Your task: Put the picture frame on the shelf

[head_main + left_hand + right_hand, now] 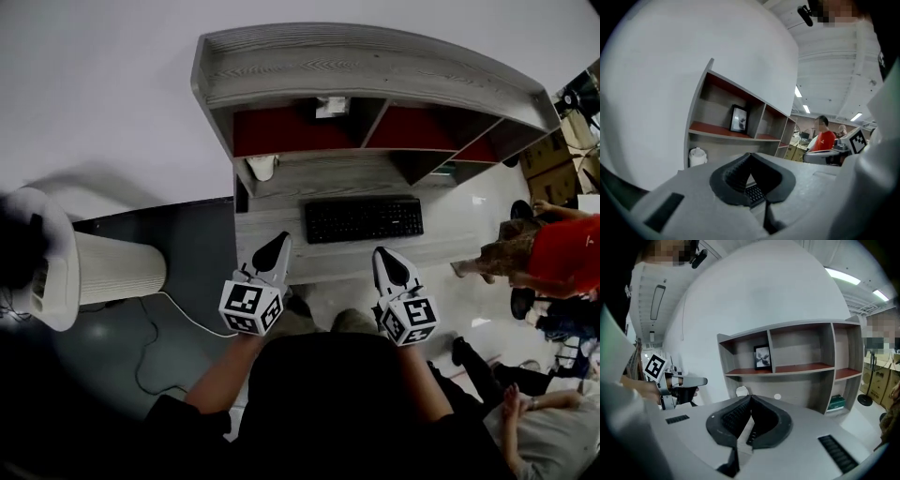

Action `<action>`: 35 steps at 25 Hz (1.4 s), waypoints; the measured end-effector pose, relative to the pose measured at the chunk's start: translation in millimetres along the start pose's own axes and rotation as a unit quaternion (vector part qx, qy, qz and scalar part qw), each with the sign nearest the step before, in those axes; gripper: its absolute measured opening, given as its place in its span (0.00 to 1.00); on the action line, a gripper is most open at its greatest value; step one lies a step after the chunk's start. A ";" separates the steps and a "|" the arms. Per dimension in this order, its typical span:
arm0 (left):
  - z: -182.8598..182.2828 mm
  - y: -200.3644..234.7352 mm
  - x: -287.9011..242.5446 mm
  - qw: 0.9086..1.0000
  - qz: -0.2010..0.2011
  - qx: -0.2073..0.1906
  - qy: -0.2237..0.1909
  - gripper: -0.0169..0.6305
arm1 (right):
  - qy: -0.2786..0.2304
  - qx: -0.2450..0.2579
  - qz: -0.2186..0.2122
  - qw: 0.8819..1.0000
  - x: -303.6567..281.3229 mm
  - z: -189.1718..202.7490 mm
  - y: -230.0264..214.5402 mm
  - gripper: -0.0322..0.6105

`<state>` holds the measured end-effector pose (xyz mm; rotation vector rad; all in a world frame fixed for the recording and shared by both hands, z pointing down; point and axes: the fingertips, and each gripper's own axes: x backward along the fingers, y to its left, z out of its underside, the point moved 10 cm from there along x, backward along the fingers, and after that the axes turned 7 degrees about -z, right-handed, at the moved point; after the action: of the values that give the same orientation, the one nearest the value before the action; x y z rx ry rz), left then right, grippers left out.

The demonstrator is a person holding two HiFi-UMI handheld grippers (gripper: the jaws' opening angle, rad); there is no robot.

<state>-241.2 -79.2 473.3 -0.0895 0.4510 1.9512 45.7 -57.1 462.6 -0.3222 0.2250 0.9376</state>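
Already, picture frame (762, 356) stands upright in left compartment of shelf (375, 66); placing step looks complete. Left gripper (277, 246) & right gripper (386, 258): jaws closed, empty, above table (272, 230) front edge. Next: no grasp req'd, keep clear.

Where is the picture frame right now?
In the right gripper view the picture frame stands upright in the left compartment of the shelf, close to the divider on that compartment's right side.
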 end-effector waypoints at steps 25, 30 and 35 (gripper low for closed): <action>98.4 -259.7 148.8 0.985 -0.153 -0.009 -0.081 0.05 | -0.035 0.034 -0.078 0.996 234.6 69.2 -63.7 0.07; 106.0 -254.1 174.9 0.985 -0.150 -0.019 -0.081 0.05 | -0.031 0.044 -0.039 0.998 256.6 78.0 -37.2 0.07; 110.8 -248.9 199.3 0.986 -0.146 -0.020 -0.082 0.05 | -0.034 0.062 -0.020 0.997 269.0 85.0 -5.7 0.07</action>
<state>-85.2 219.6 455.6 -0.0174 0.2727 1.6642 209.0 172.9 454.7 -0.1800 0.2124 0.8885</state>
